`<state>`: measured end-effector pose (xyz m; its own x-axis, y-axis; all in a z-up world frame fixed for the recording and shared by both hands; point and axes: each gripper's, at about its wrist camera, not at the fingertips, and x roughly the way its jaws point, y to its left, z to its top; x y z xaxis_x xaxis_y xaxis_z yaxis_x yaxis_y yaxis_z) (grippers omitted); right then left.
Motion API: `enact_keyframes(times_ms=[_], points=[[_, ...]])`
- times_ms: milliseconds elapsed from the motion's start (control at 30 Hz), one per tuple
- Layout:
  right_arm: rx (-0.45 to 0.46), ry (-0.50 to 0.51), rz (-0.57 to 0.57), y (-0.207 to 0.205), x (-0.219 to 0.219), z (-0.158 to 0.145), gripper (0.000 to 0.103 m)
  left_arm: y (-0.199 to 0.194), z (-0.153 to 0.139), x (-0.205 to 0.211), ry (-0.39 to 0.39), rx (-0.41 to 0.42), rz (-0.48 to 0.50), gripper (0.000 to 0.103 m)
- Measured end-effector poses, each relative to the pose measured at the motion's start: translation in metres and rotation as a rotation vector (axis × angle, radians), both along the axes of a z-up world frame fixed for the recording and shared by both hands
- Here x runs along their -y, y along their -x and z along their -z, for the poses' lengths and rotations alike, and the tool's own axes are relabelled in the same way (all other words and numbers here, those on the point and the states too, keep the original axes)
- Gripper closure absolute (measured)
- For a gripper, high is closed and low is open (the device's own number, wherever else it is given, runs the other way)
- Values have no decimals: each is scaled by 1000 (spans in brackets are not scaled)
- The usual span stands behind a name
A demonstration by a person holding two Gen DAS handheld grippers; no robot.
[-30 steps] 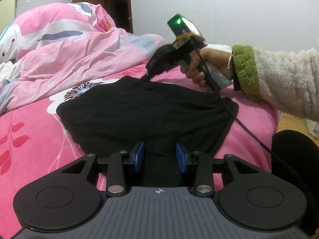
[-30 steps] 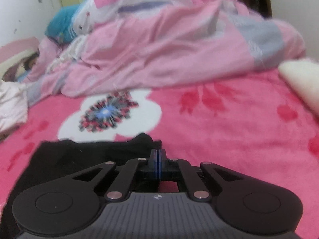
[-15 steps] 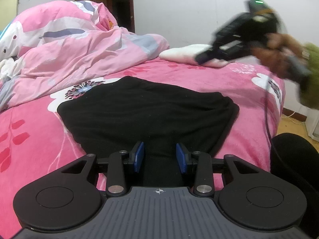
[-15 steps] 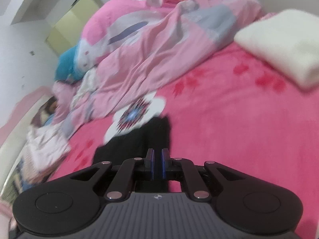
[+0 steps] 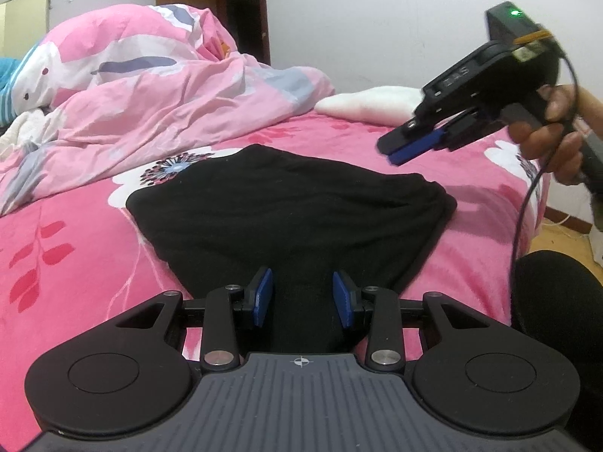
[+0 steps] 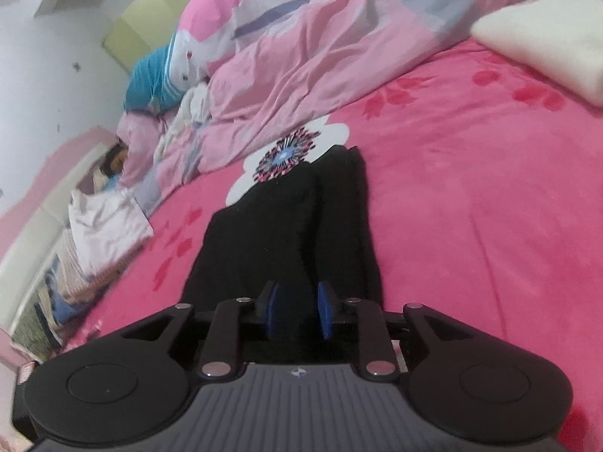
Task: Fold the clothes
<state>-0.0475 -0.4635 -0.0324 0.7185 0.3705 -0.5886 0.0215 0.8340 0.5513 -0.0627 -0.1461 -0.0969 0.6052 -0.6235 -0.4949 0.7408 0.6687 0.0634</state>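
A black garment (image 5: 290,203) lies folded flat on the pink flowered bedspread (image 5: 68,256). My left gripper (image 5: 302,297) is open at the garment's near edge, and black cloth runs between its blue pads without being pinched. My right gripper (image 5: 395,150), held by a hand (image 5: 550,143), hovers above the garment's right far side, tilted down to the left. In the right wrist view the right gripper (image 6: 299,310) is open above the black garment (image 6: 301,218), holding nothing.
A crumpled pink duvet (image 5: 158,105) is heaped at the back left. A folded white cloth (image 5: 373,103) lies at the far right of the bed. A blue pillow (image 6: 150,75) and white clothes (image 6: 105,226) lie beyond. The bed's edge and floor (image 5: 561,237) are on the right.
The right gripper let go of the garment's far corner, lifted away to the right and opened. The garment now lies flat. The left gripper stayed put.
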Motion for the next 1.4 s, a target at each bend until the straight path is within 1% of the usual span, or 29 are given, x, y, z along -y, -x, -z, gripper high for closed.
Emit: enact_keyframes(times_ms=[100, 233, 267, 300, 333, 433, 533, 600, 700, 733, 767, 833, 933, 1033, 1067, 1100, 1133, 1167, 1200, 1300, 1400], points=[[-42, 43, -31, -10, -9, 6, 79, 1, 1, -2, 10, 6, 4, 68], [-77, 50, -60, -13, -14, 12, 79, 2, 0, -5, 20, 22, 15, 68], [-73, 52, -65, -12, -14, 12, 82, 2, 0, -5, 22, 25, 16, 68], [-67, 55, -68, -11, -15, 12, 95, 2, 0, -6, 23, 29, 17, 68], [-55, 55, -64, -10, -14, 11, 101, 2, 0, -6, 25, 32, 17, 68], [-14, 44, -17, -6, -11, 9, 102, 2, -1, -7, 30, 45, 16, 68], [-4, -3, 29, -10, -2, 13, 102, 4, -1, -7, 28, 61, 22, 68], [-24, -56, 58, -14, 6, 23, 102, 4, 1, -6, 18, 65, 28, 68], [-70, -172, 121, -16, 20, 42, 102, 4, 1, -6, 12, 71, 33, 68], [-76, -222, 143, -14, 25, 47, 102, 4, 1, -6, 11, 72, 33, 68], [-76, -248, 163, -11, 30, 49, 101, 4, 1, -6, 11, 70, 33, 68], [-60, -252, 197, -3, 36, 47, 101, 3, 2, -7, 11, 65, 32, 68], [-22, -224, 211, 14, 41, 37, 99, 1, 2, -7, 13, 56, 31, 68], [37, -185, 151, 29, 38, 24, 97, 1, 3, -8, 15, 50, 30, 67], [53, -164, 127, 32, 36, 20, 90, 1, 3, -8, 17, 47, 30, 67], [63, -142, 108, 33, 35, 18, 78, 0, 4, -8, 19, 44, 29, 67], [70, -117, 83, 34, 33, 16, 73, 0, 4, -9, 21, 40, 29, 67], [75, -89, 49, 34, 30, 15, 64, -1, 4, -9, 23, 37, 28, 67], [81, -60, 16, 35, 28, 14, 60, -1, 4, -10, 25, 33, 28, 67], [70, 24, -98, 33, 20, 17, 59, -3, 4, -11, 30, 23, 26, 66], [83, 99, -216, 36, 12, 18, 59, -4, 4, -12, 36, 12, 25, 66]])
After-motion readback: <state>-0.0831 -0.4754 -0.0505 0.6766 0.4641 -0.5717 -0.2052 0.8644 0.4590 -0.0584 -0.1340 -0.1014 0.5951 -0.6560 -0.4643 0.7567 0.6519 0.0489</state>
